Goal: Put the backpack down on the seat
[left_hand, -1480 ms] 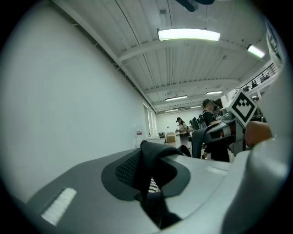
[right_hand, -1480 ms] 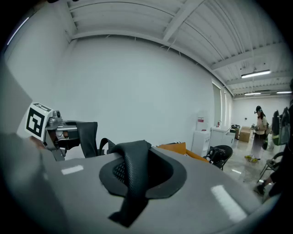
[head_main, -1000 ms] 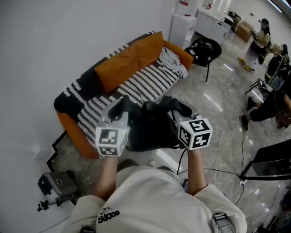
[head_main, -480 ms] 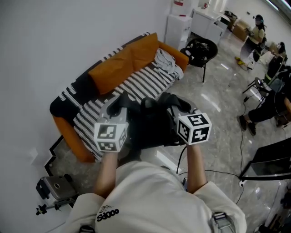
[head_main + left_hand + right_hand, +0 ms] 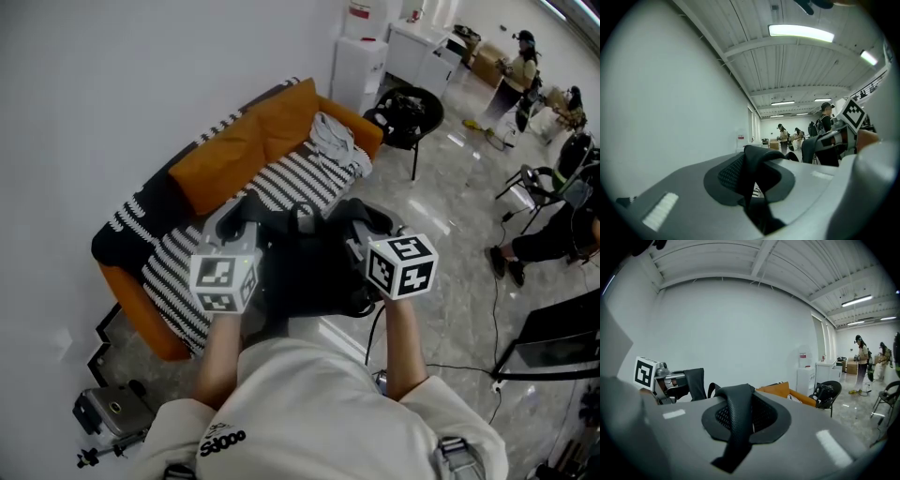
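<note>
Pinching a black backpack strap [image 5: 751,164] in the left gripper [image 5: 754,183], jaws nearly closed on the webbing. Same on the right gripper [image 5: 740,420]: nearly closed, clamped on a second strap [image 5: 739,401] with a mesh texture. Holding the black backpack [image 5: 309,267] in the air between the two grippers, close to the chest, on the near side of the sofa [image 5: 141,286], not resting on the striped seat [image 5: 291,183]. Orange cushion [image 5: 239,150] at the far side against the wall, grey garment [image 5: 333,141] at the seat's right end. Further right: black chair [image 5: 408,112], white cabinet [image 5: 359,61] with a red label, too small to read. Black print on the shirt [image 5: 223,441], not legible.
</note>
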`<state>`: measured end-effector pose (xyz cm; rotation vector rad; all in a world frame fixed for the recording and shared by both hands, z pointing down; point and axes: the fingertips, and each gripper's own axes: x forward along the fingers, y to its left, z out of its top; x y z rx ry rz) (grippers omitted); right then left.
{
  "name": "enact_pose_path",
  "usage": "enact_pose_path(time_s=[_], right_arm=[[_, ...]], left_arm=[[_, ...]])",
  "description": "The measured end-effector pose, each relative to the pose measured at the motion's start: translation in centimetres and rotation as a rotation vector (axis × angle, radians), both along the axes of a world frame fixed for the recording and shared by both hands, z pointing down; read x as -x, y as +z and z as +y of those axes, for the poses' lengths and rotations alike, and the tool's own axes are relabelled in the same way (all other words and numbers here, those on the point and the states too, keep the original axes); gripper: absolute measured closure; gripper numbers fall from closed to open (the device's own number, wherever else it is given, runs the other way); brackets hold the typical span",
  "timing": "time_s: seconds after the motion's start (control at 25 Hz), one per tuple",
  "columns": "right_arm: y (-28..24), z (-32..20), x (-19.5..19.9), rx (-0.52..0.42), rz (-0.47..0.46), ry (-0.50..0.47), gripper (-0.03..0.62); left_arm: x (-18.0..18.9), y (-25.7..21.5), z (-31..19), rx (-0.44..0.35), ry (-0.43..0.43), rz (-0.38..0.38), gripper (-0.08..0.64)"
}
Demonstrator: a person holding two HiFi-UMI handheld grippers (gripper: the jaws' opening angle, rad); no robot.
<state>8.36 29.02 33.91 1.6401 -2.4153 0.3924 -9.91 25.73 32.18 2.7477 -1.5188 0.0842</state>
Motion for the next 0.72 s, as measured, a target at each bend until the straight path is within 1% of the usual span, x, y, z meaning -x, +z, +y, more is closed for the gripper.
enact_pose_path(time_s=[0.2, 0.44, 0.72], right_arm=[[0.0, -5.4, -0.5, -0.005, 0.001, 0.005, 0.56], [0.5, -12.4, -0.5, 0.024, 0.021, 0.008, 0.56], [0.6, -19.6, 0.1, 0.045, 0.031, 0.004, 0.56]], left_arm=[[-0.8, 0.0, -5.5, -0.006, 0.018, -0.004, 0.515], [-1.3, 0.3, -12.1, 0.013, 0.028, -0.025, 0.517], [-0.8, 0.2, -19.2, 0.03, 0.022, -0.027, 0.516]])
